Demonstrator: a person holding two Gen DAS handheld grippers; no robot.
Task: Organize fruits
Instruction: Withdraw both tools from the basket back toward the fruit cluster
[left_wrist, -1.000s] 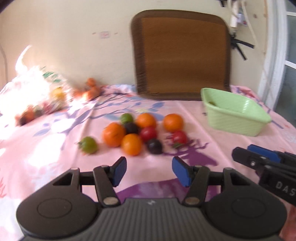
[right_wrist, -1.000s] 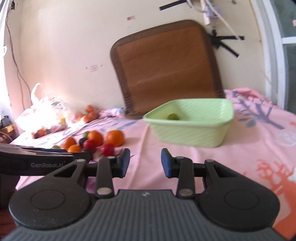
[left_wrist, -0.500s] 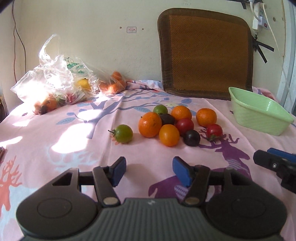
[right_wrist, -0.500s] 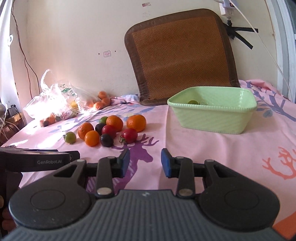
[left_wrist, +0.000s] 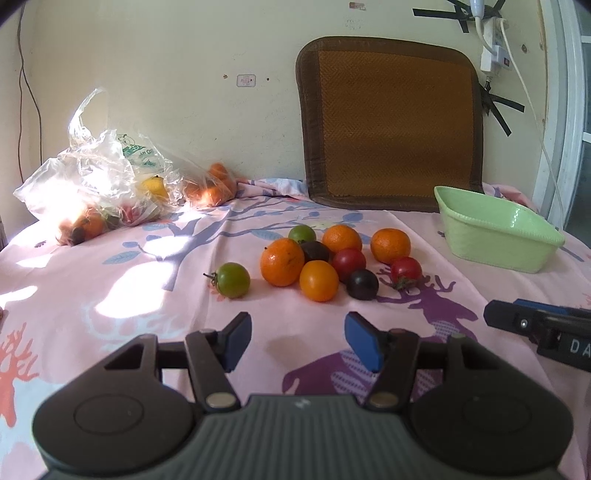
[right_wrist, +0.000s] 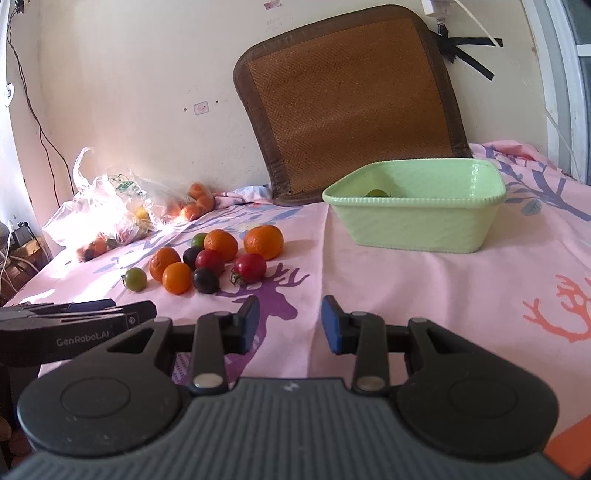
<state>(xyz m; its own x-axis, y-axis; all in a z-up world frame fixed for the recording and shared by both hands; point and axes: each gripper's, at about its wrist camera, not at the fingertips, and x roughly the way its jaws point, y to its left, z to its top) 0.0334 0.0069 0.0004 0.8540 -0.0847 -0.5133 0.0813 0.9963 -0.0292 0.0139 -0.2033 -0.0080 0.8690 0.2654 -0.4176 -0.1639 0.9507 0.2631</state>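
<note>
A cluster of fruit lies on the pink cloth: several oranges (left_wrist: 282, 261), red tomatoes (left_wrist: 405, 270), dark plums (left_wrist: 362, 284) and a green tomato (left_wrist: 232, 279) at its left. The same cluster shows in the right wrist view (right_wrist: 207, 258). A light green basin (left_wrist: 495, 232) stands to the right; in the right wrist view (right_wrist: 417, 221) one green fruit (right_wrist: 376, 193) lies inside. My left gripper (left_wrist: 297, 341) is open and empty, in front of the cluster. My right gripper (right_wrist: 290, 325) is open and empty, in front of the basin and the cluster.
A clear plastic bag (left_wrist: 99, 184) with more fruit lies at the back left against the wall. A brown woven mat (left_wrist: 391, 125) leans on the wall behind the basin. A power strip with cables (left_wrist: 496, 55) hangs at the upper right.
Both grippers have shifted their view: the left swung left, then settled facing the cluster, which looks a little nearer. The right view moved left and back from the basin. Both stay open.
</note>
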